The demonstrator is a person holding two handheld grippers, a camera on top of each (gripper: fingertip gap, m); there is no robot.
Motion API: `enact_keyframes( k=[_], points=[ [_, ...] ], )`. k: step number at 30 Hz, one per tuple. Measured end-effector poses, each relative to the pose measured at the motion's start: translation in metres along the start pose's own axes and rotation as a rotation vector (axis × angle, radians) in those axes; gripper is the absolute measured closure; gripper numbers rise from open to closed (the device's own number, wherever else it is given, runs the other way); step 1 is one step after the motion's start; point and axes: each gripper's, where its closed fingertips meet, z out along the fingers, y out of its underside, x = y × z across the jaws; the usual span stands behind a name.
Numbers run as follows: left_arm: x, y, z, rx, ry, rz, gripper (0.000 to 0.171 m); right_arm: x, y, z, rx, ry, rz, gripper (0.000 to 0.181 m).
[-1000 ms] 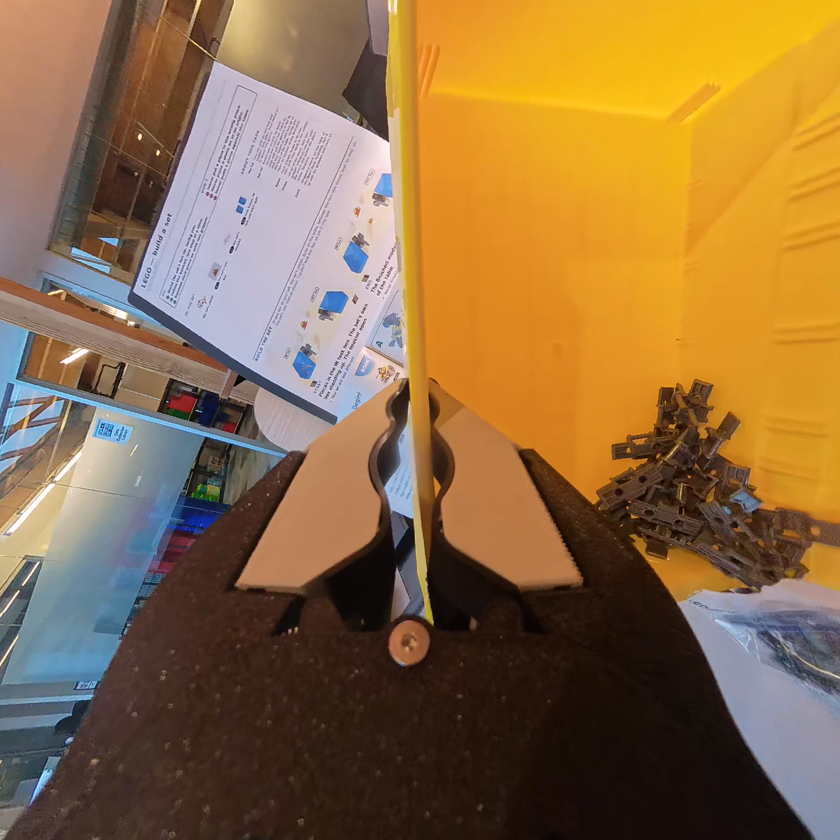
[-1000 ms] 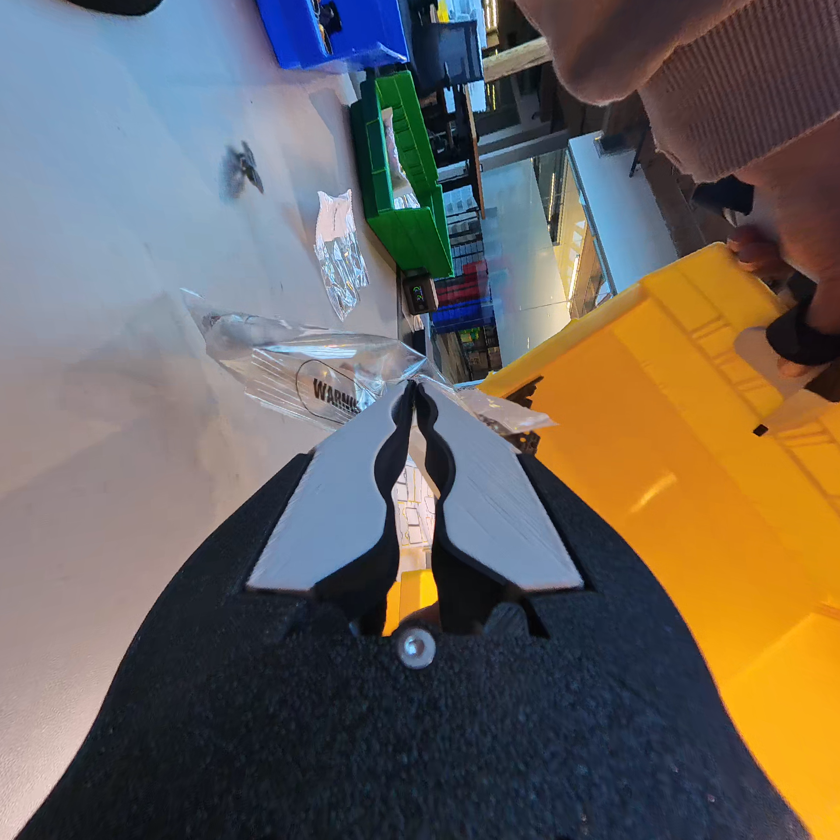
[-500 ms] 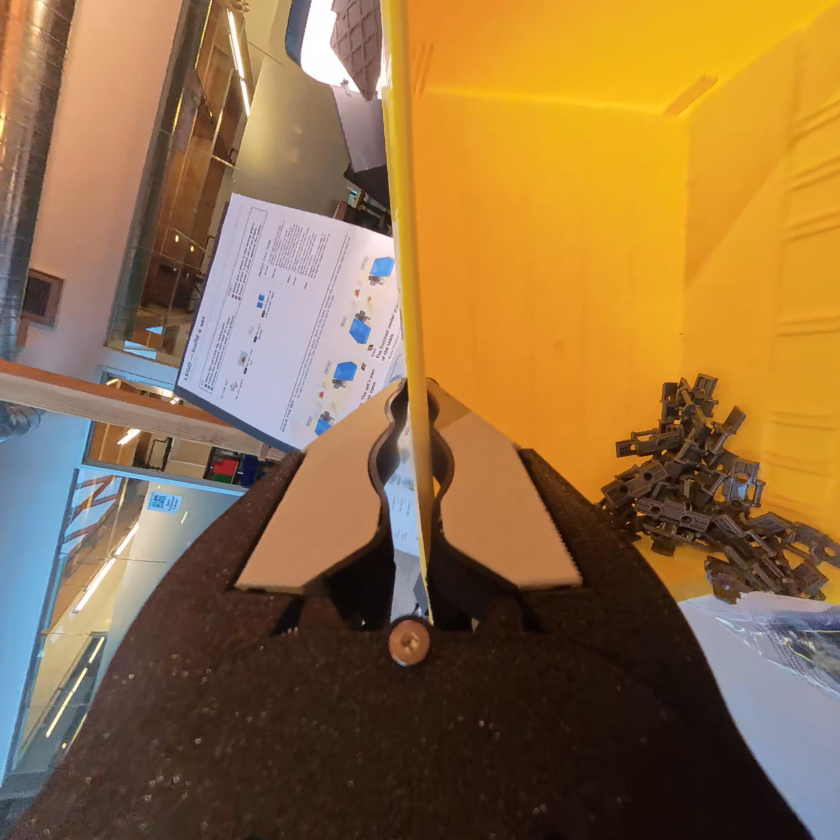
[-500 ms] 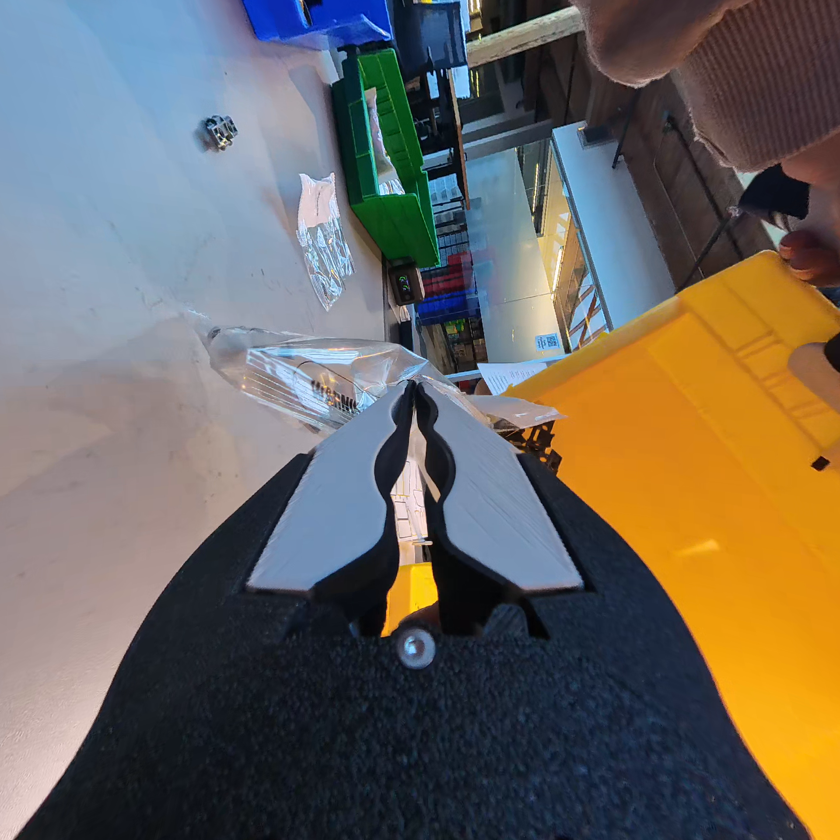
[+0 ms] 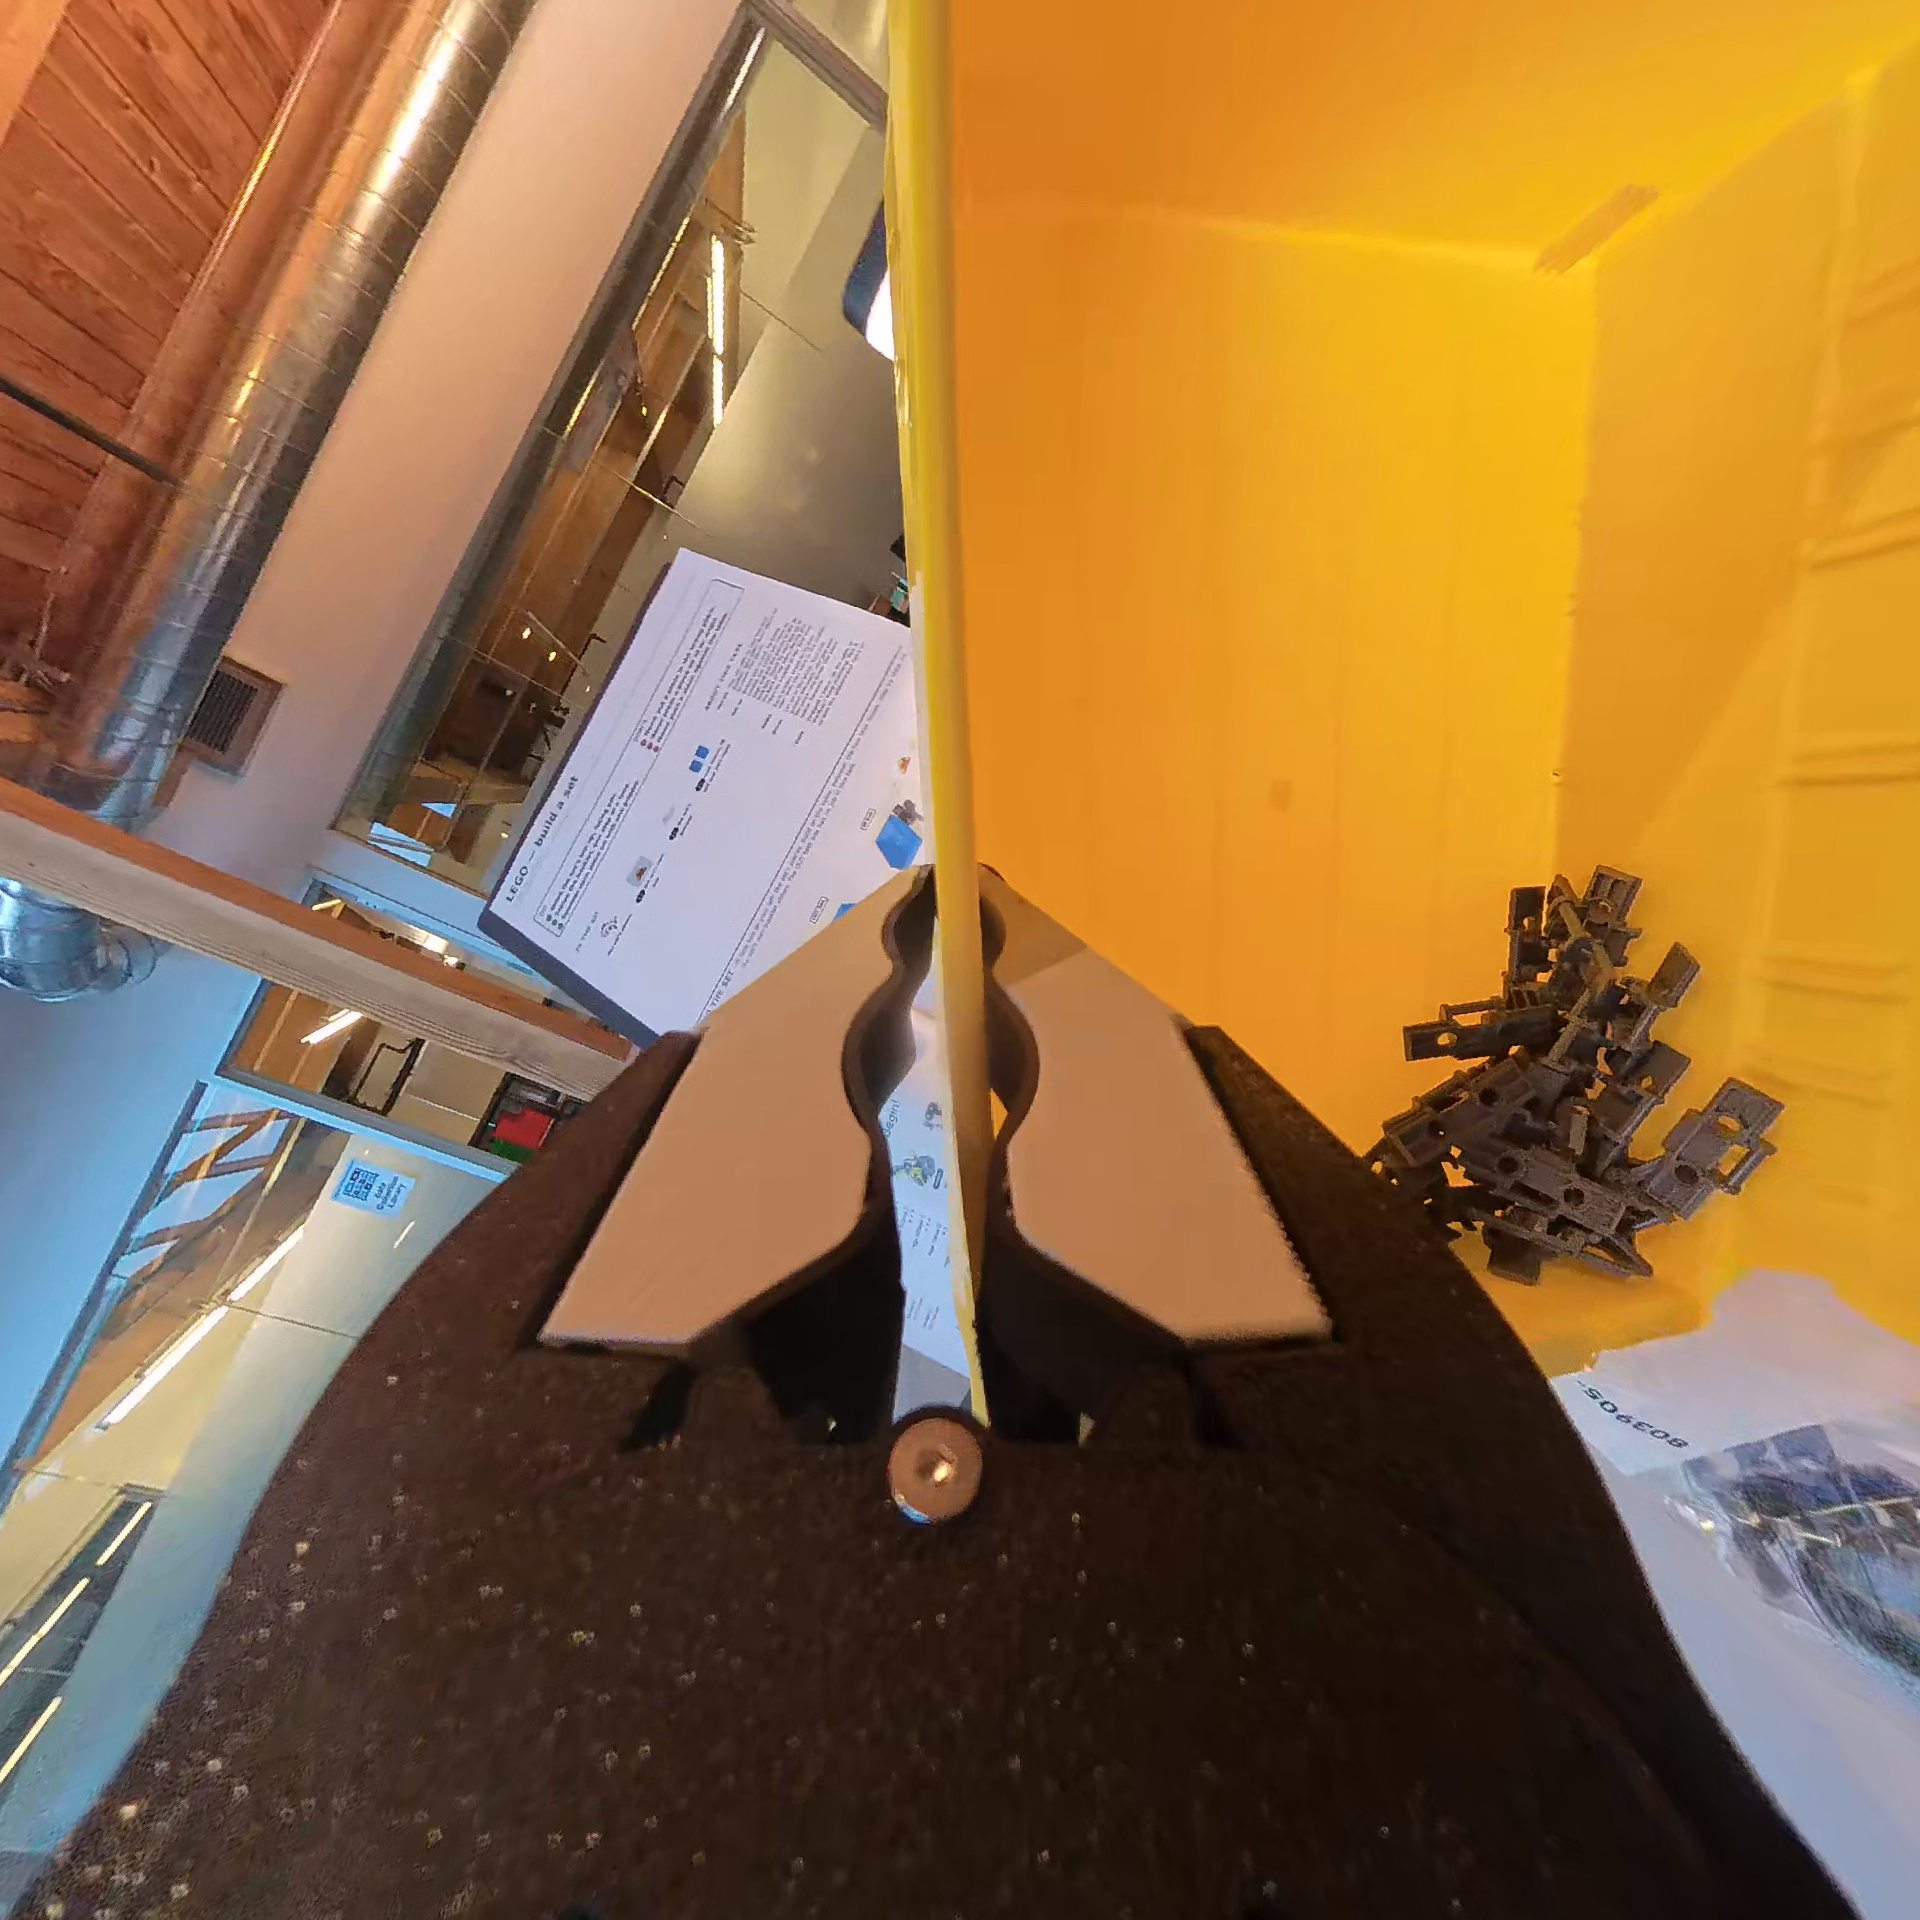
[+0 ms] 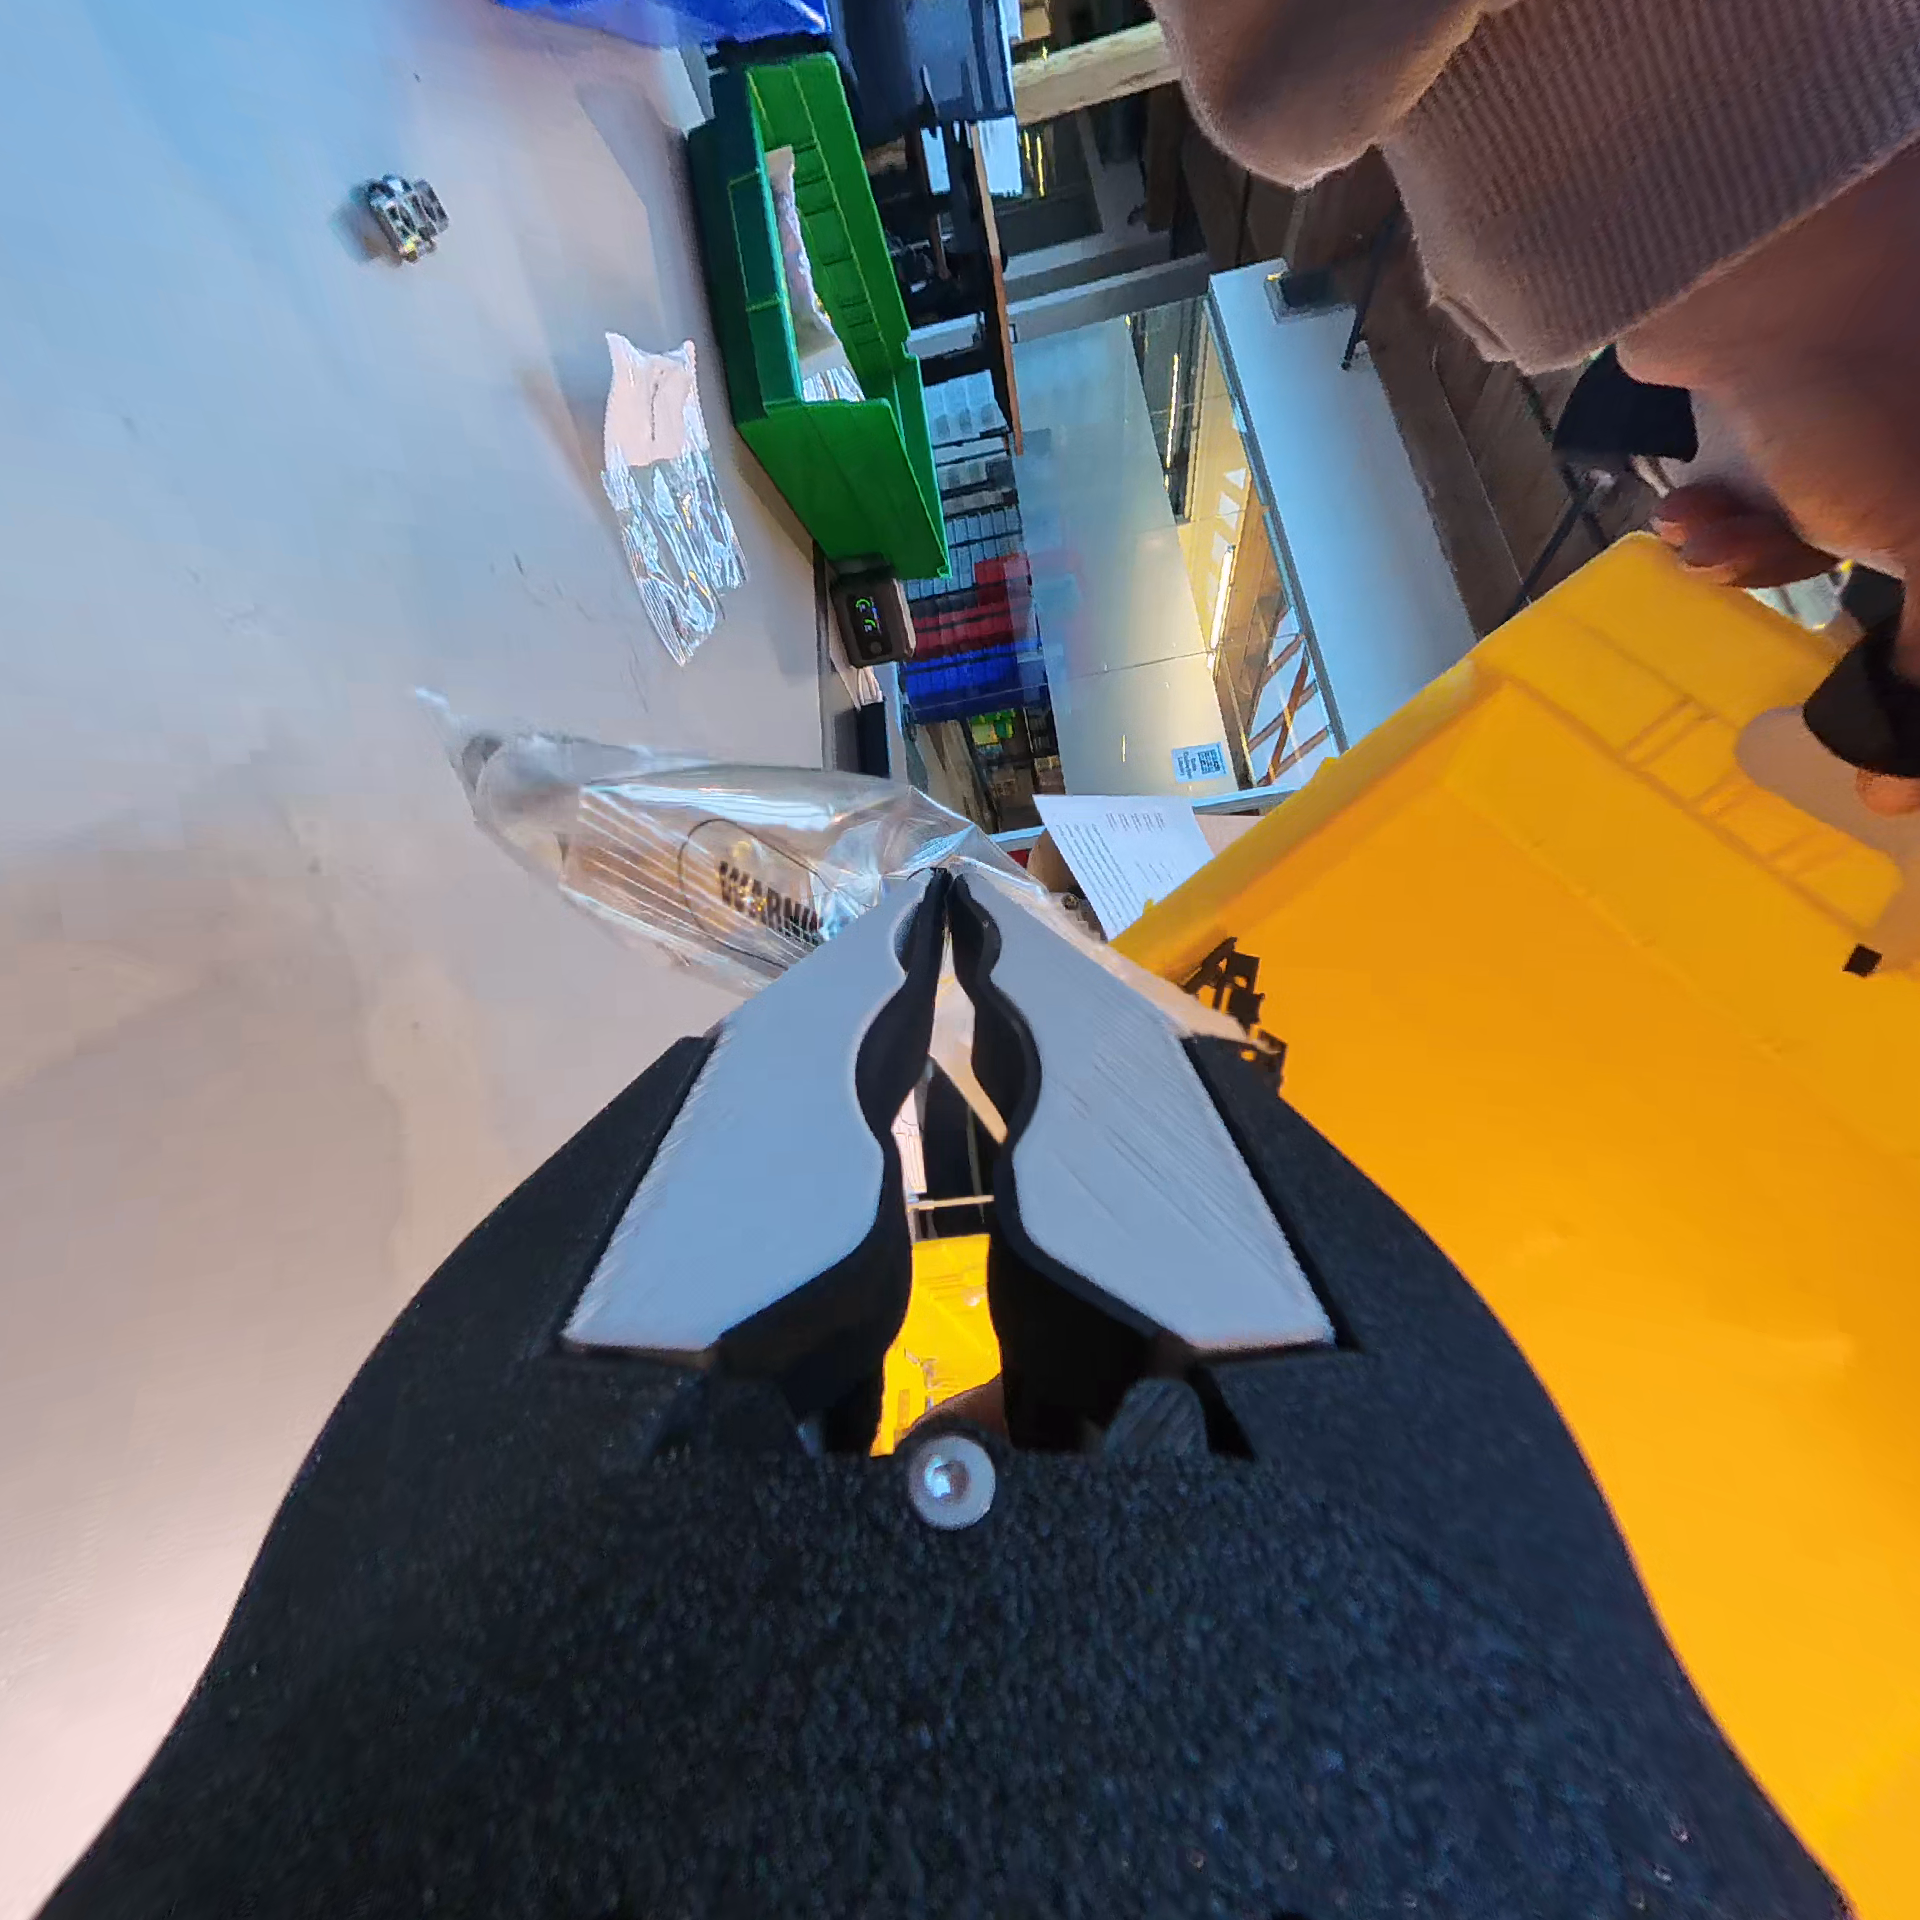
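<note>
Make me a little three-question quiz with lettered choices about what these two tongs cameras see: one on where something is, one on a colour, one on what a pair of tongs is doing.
1. Where does the heap of small dark grey parts lie?
A. inside the yellow bin
B. in the green bin
C. on the printed sheet

2. What colour is the bin standing far off on the white table?
A. red
B. green
C. orange

3. What are the left tongs doing?
A. hanging open over the table
B. closed on a clear bag
C. closed on the yellow bin's wall

Answers:
1 A: the heap sits in a corner between yellow walls.
2 B: its ribbed walls are bright green.
3 C: the thin yellow wall edge runs straight between the two fingers.
</note>
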Motion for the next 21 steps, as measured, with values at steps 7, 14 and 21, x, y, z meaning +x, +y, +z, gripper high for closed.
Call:
enact_keyframes(
  k=[7,14,21],
  points=[
    [-0.008,-0.006,-0.009,0.070,-0.011,-0.037,0.170,0.009,0.005,-0.002,-0.019,0.078,-0.089,0.181],
    [-0.034,-0.015,-0.031,0.139,-0.036,-0.122,0.170,0.032,-0.003,-0.008,-0.010,0.162,-0.185,0.181],
    [-0.050,-0.024,-0.048,0.174,-0.091,-0.088,0.170,0.041,-0.003,-0.005,-0.011,0.181,-0.242,0.181]
  ],
)
